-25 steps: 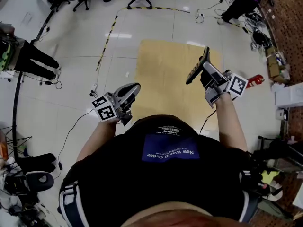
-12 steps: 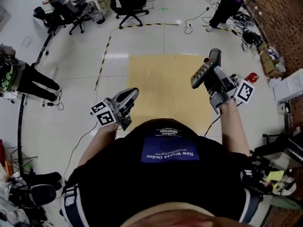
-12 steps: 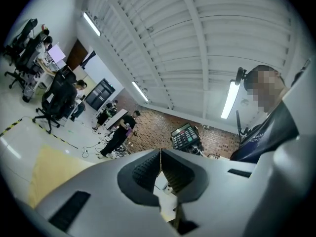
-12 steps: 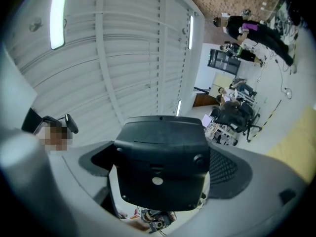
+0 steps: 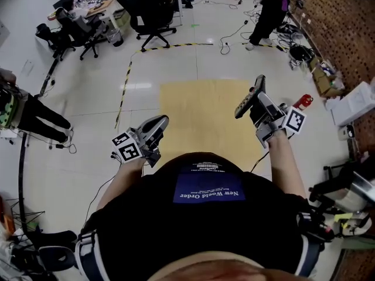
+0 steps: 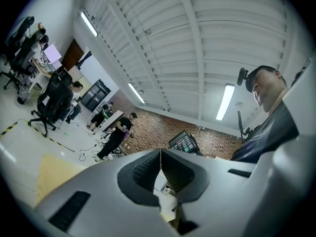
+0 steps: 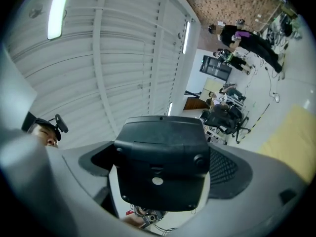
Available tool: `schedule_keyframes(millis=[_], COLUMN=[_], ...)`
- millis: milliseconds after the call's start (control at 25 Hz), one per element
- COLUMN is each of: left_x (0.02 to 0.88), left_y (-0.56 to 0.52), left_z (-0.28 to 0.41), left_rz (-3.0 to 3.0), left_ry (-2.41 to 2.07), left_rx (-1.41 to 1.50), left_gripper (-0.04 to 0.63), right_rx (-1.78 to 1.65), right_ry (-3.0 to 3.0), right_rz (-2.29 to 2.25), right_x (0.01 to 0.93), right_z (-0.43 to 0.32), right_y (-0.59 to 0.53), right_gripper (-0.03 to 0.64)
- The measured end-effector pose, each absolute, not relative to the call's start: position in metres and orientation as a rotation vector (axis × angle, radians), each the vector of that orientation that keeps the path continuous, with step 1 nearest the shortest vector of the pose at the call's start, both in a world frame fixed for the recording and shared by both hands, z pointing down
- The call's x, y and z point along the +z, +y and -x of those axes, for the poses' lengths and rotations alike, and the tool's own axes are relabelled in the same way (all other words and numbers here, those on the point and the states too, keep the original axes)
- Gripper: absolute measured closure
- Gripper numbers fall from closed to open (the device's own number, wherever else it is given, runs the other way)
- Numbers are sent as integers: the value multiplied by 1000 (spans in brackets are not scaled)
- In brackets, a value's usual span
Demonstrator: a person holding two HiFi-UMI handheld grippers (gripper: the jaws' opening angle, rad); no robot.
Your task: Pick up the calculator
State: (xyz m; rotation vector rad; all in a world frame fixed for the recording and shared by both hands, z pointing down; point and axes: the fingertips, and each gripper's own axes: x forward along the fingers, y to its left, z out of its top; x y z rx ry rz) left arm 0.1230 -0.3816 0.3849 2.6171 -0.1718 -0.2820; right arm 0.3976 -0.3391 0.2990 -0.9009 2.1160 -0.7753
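At 2 o'clock from the person's body, the right claw (image 5: 256, 100) is clamped on the calculator (image 7: 160, 162), high above the yellow mat (image 5: 199, 116). At 10 o'clock the left claw (image 6: 160, 169) has its jaws pressed together, holding nothing. The pick-up seems done; next it needs only a steady hold.

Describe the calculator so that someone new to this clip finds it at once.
In the head view, start at the tan rectangular mat. Over its right edge, the right gripper holds the flat black calculator clamped in its jaws, tilted up on end. It is the only thing held: the left gripper is shut on nothing.
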Motion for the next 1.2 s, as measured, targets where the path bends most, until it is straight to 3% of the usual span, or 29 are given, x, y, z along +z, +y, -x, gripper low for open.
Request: schedule_keyframes(millis=[1200], left_x=[367], left_y=[-386], left_z=[-123], left_rz=[-2658], left_ry=[-207], left_rx=[-290], left_gripper=[589], right_rx=[-798], right_ry=[2149], right_rz=[837], right_x=[295], right_z=[-393], right_y=[-340], right_gripper=[54])
